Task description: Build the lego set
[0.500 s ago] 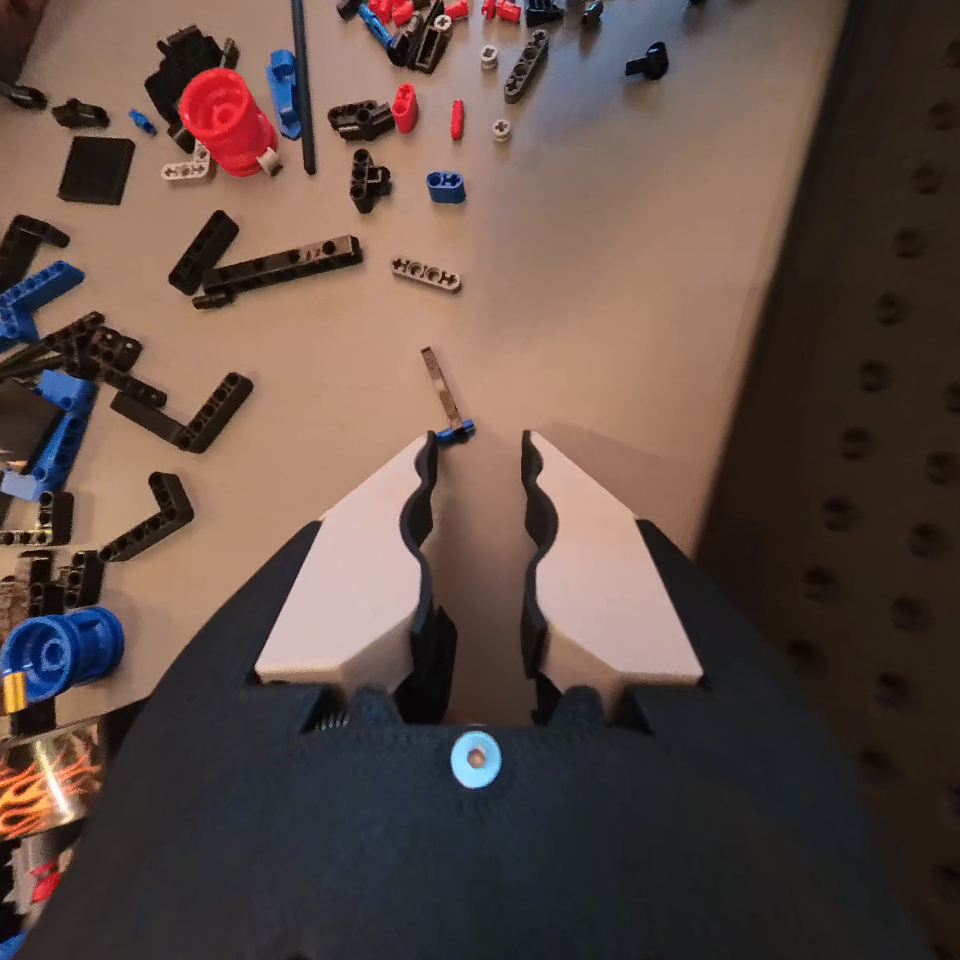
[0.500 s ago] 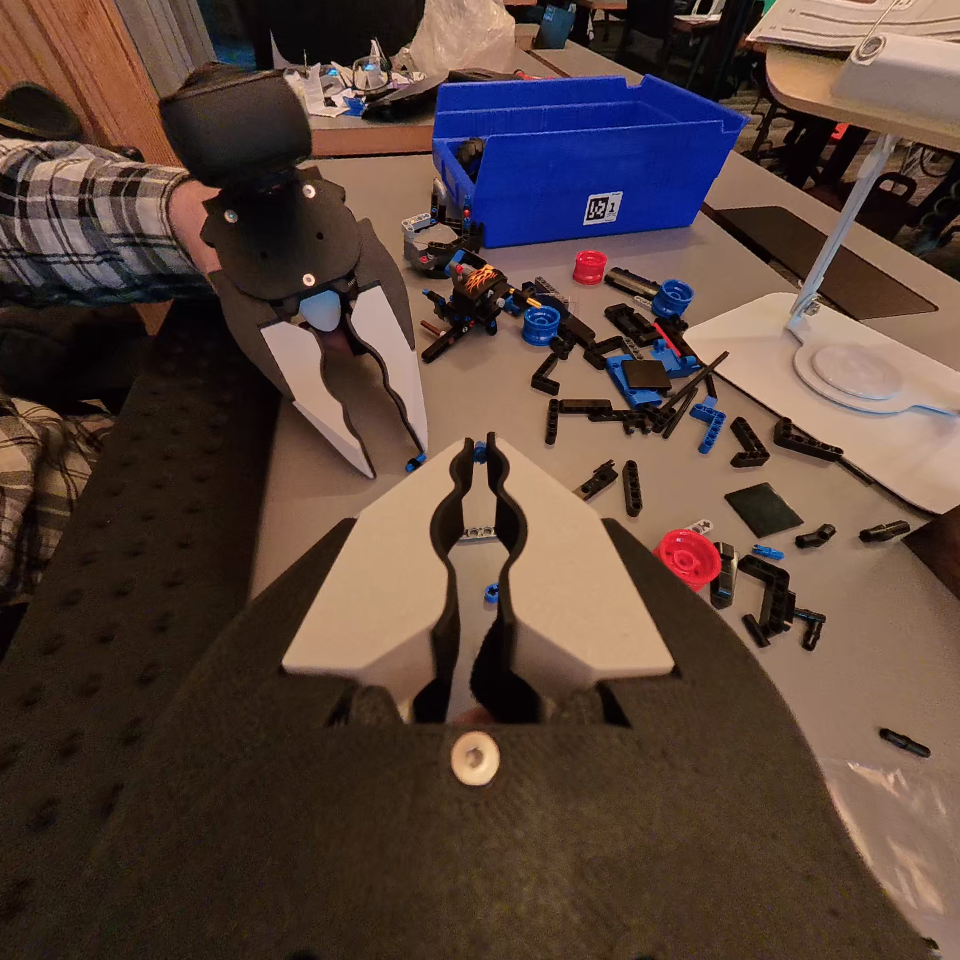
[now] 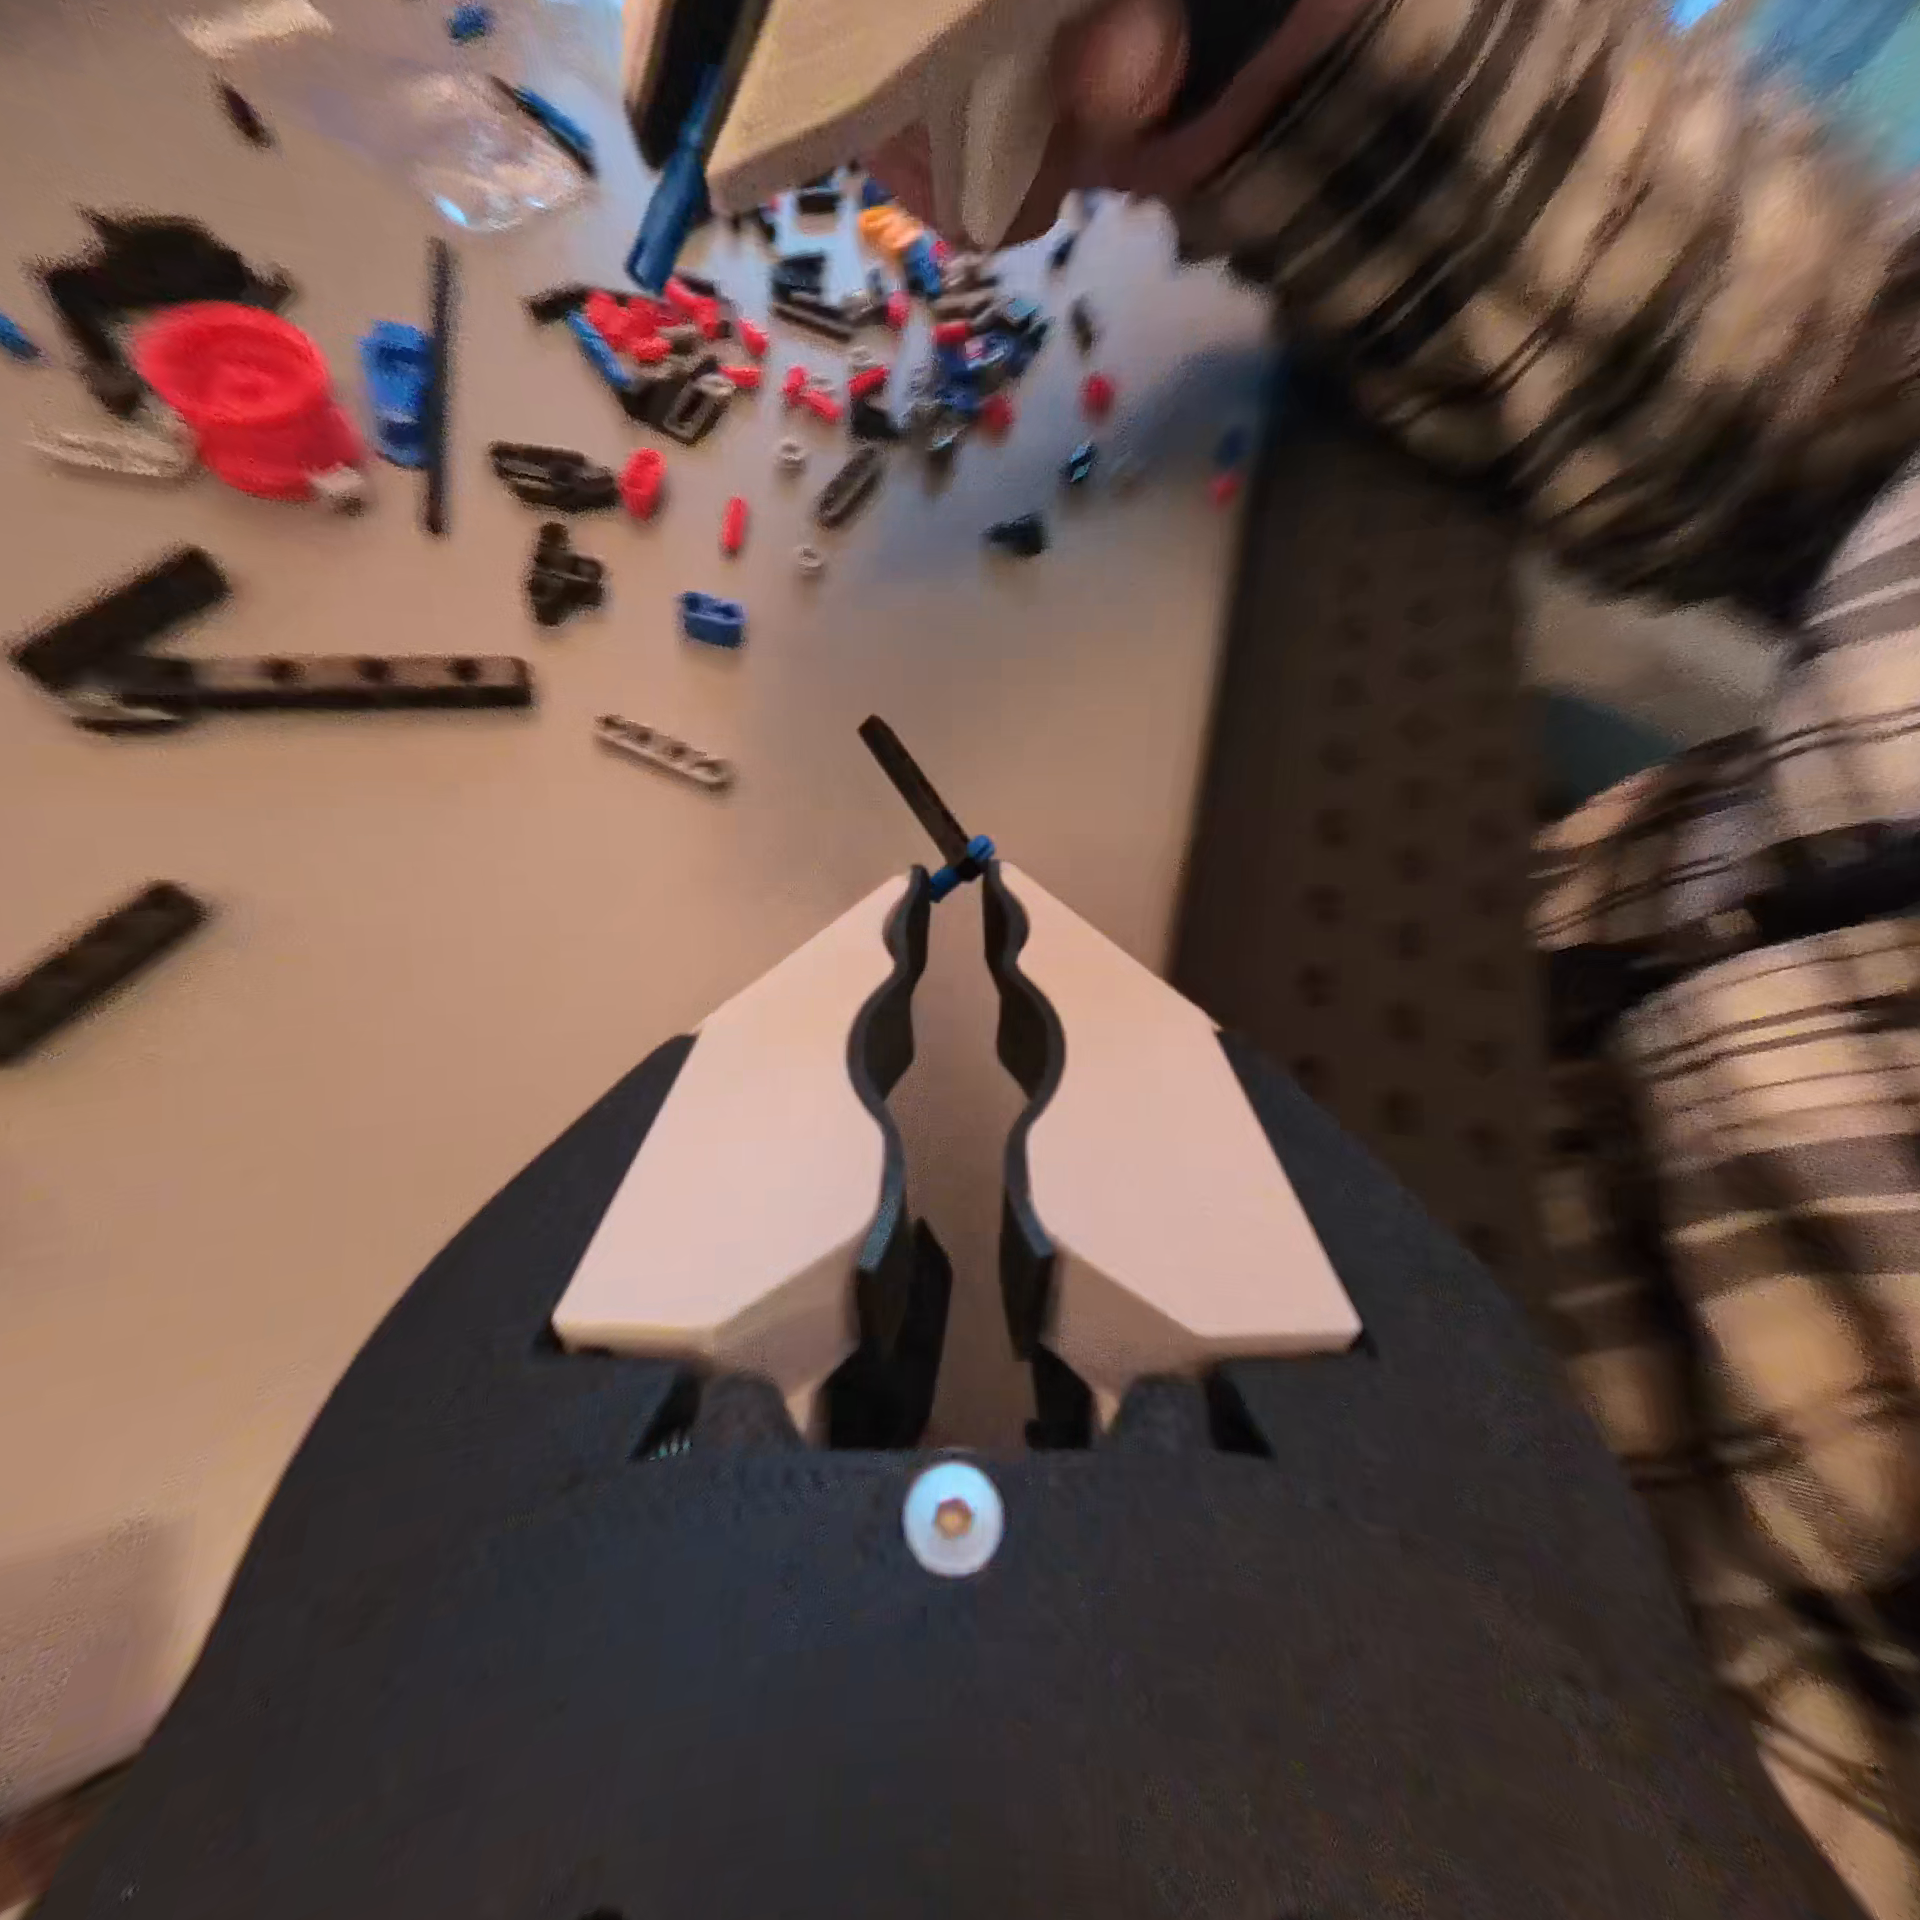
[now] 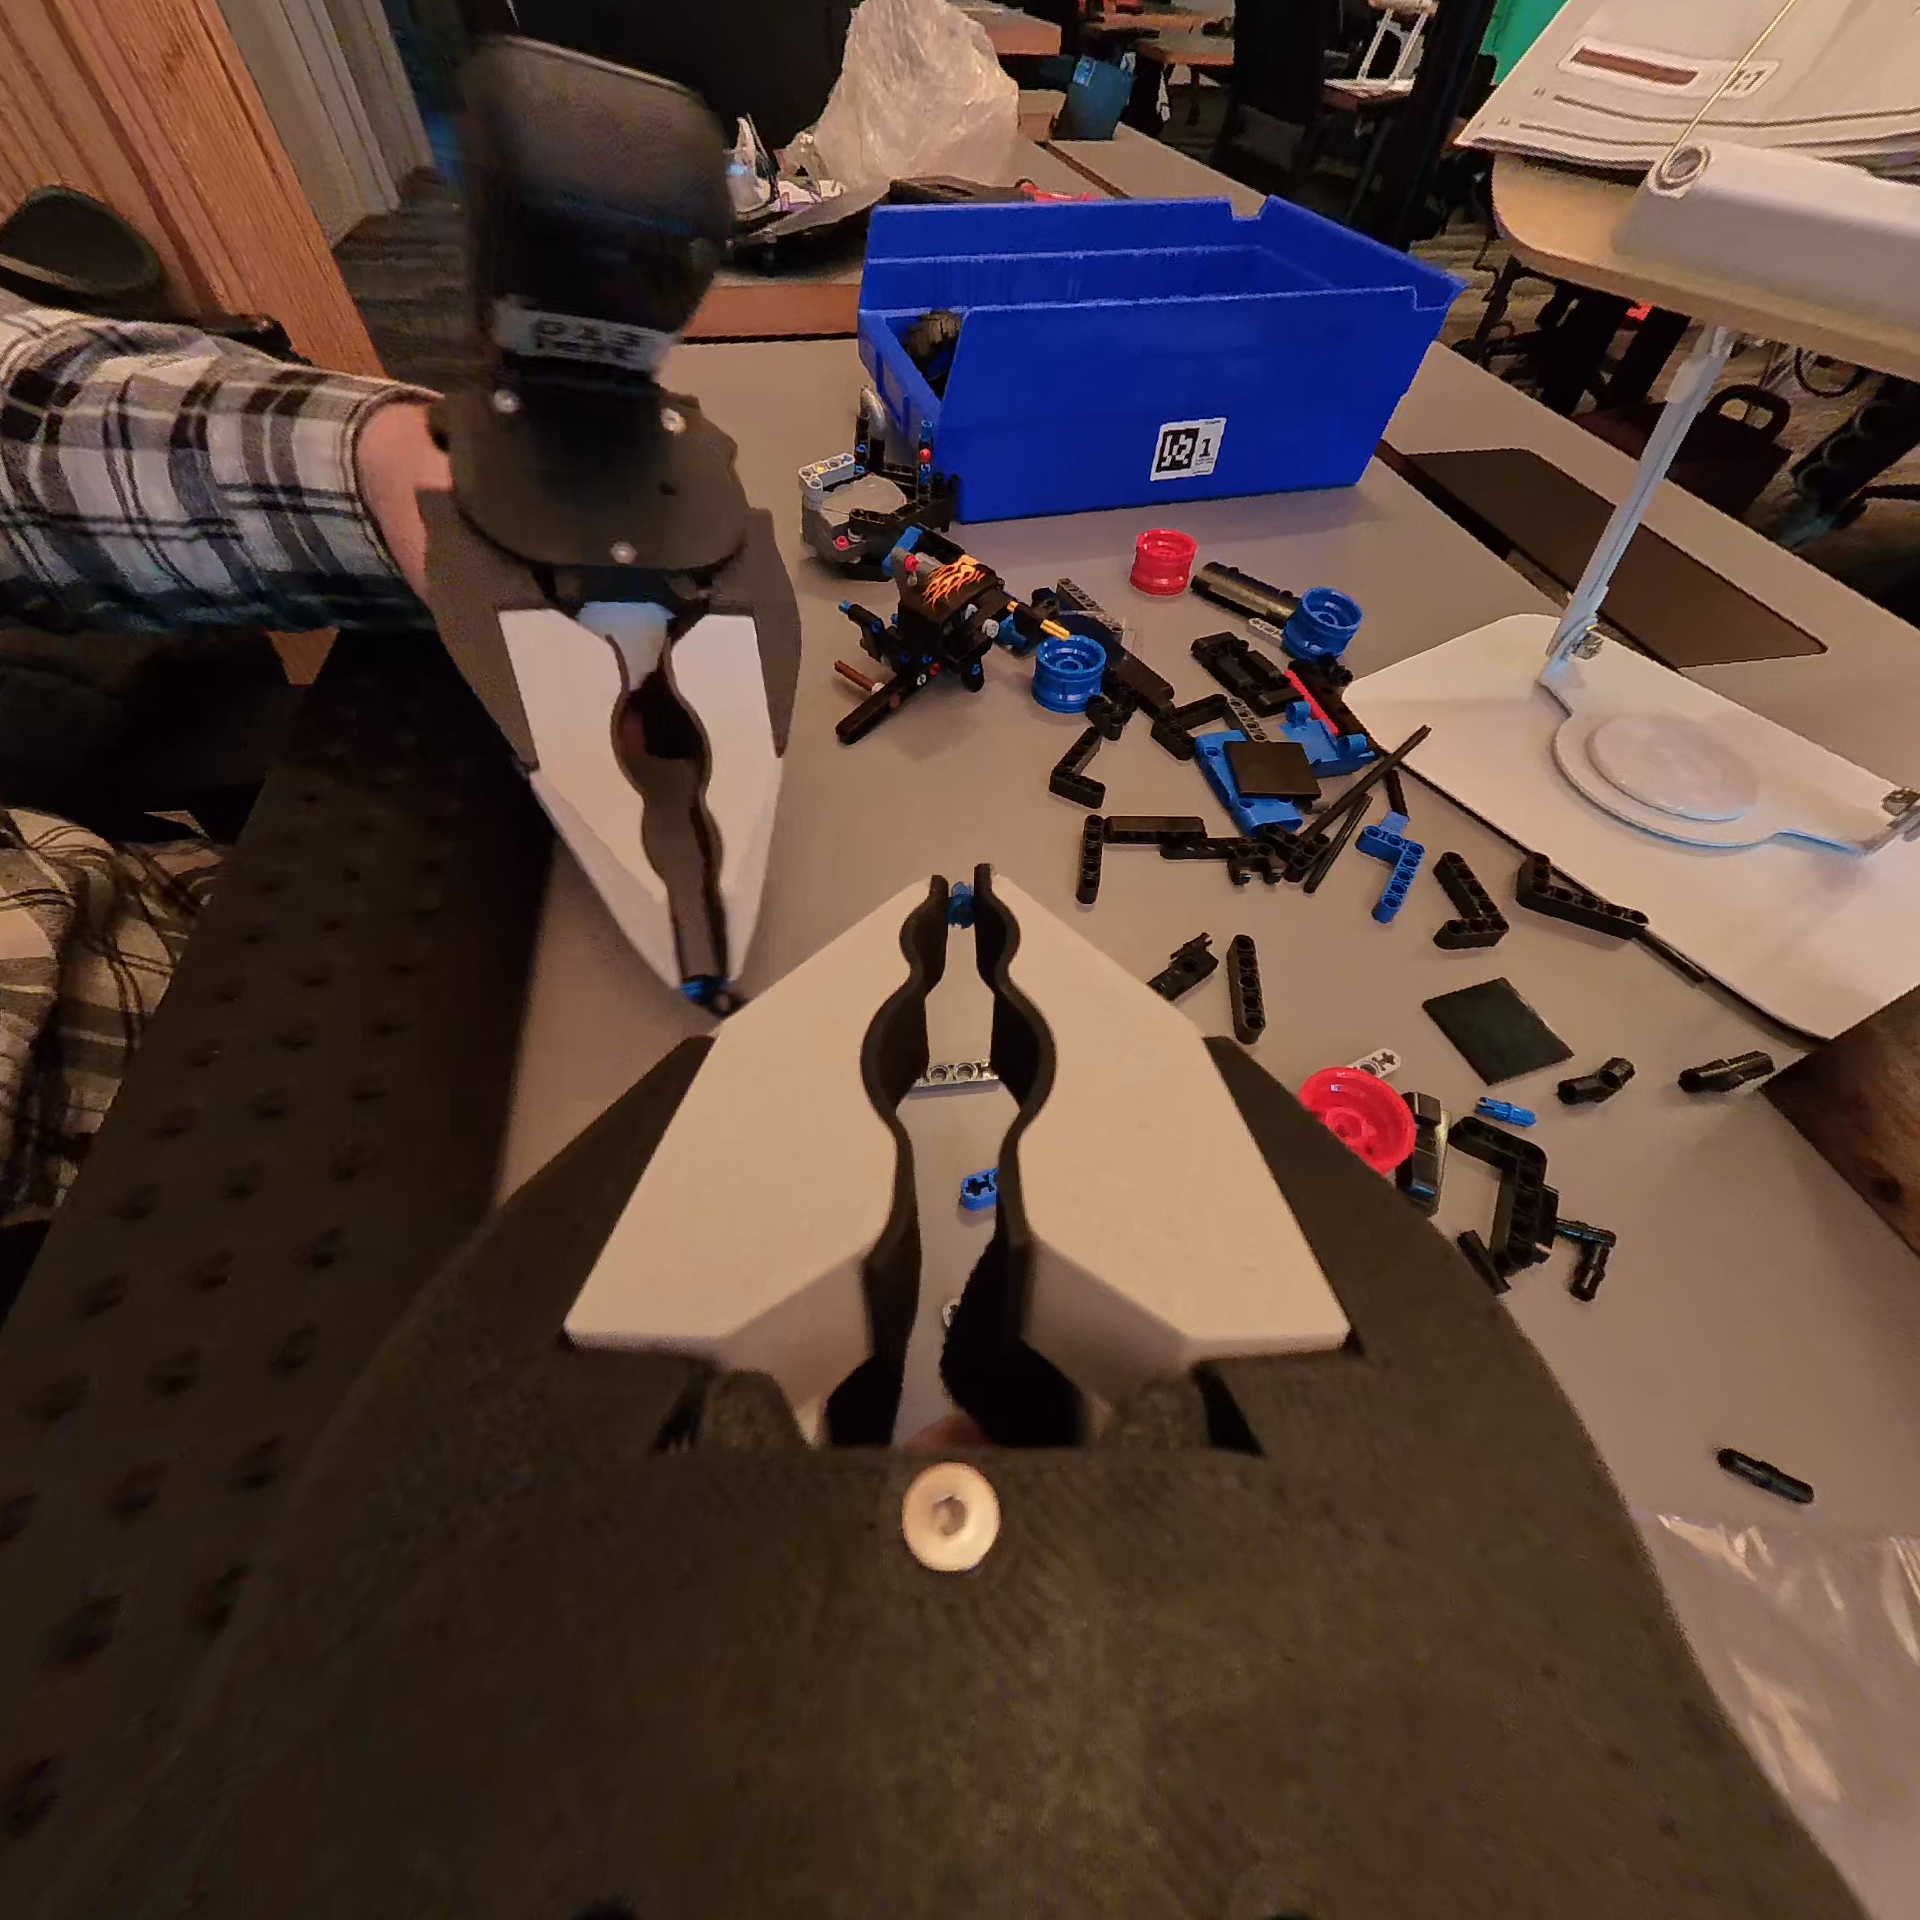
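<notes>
My left gripper [image 3: 951, 881] is shut on a small blue pin [image 3: 961, 871] with a thin black piece [image 3: 914, 779] sticking forward from it, just above the table. In the right wrist view the left gripper [image 4: 707, 982] points down at the table's left edge. My right gripper [image 4: 964, 896] is shut on a small blue piece [image 4: 958, 904], held above the table close to the left gripper. The right gripper shows blurred at the top of the left wrist view [image 3: 717, 145]. A partly built black model with flame stickers [image 4: 940, 618] stands beyond.
Loose black, blue and red pieces cover the table, with red wheels [image 4: 1351, 1120] [image 3: 244, 400] and blue wheels [image 4: 1070, 670]. A blue bin [image 4: 1143, 353] stands at the back. A white lamp base [image 4: 1662, 769] is at right. A black foam mat [image 4: 312, 935] borders the left edge.
My left gripper has shut on the blue pin with the black piece, and has swung and tilted. My right gripper still holds its blue piece in about the same place.
</notes>
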Demonstrator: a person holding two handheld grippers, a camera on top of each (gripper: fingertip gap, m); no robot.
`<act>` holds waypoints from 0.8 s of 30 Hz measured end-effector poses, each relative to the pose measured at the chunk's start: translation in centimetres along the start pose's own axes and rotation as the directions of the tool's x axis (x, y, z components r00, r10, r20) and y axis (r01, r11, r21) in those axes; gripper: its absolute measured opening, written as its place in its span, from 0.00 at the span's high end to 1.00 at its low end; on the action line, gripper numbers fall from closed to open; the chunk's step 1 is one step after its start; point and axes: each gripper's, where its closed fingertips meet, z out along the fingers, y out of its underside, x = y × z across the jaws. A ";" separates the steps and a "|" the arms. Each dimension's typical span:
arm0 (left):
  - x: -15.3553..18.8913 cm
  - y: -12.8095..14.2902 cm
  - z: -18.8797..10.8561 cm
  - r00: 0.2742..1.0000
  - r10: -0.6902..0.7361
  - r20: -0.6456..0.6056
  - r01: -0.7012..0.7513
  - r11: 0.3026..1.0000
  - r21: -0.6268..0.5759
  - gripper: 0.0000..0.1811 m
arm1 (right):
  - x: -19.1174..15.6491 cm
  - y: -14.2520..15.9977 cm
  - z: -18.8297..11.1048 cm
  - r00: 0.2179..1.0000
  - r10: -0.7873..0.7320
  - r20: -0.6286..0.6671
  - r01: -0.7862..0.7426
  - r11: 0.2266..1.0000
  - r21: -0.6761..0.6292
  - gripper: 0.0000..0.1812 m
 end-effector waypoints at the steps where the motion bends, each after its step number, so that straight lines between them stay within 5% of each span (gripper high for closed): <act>1: 0.3 0.2 0.2 0.995 -0.078 -0.061 0.078 0.997 -0.004 0.96 | 0.0 0.0 0.0 1.000 0.000 0.001 0.000 1.000 0.001 0.99; 7: -5.4 1.6 -0.9 0.971 -0.155 0.179 0.158 0.987 0.000 0.80 | 0.0 -0.1 -0.2 1.000 0.001 -0.001 -0.001 1.000 0.006 0.99; 12: -4.8 1.3 -1.9 0.939 0.177 0.294 -0.160 0.984 -0.081 0.85 | 0.1 -0.1 -0.2 1.000 0.002 0.002 -0.002 1.000 0.006 0.99; 16: -3.1 1.9 -0.3 0.768 0.577 0.278 -0.503 0.812 -0.295 0.89 | 0.0 0.0 -0.1 1.000 0.000 0.001 0.000 1.000 0.002 0.99; 18: -3.7 2.2 0.3 0.725 0.629 0.281 -0.533 0.771 -0.350 0.94 | 0.0 -0.1 -0.1 1.000 -0.001 -0.003 0.001 1.000 0.004 0.99; 24: -4.7 1.9 0.5 0.751 0.594 0.290 -0.491 0.795 -0.356 0.97 | 0.1 -0.3 -0.3 1.000 -0.003 -0.007 0.003 1.000 0.013 0.99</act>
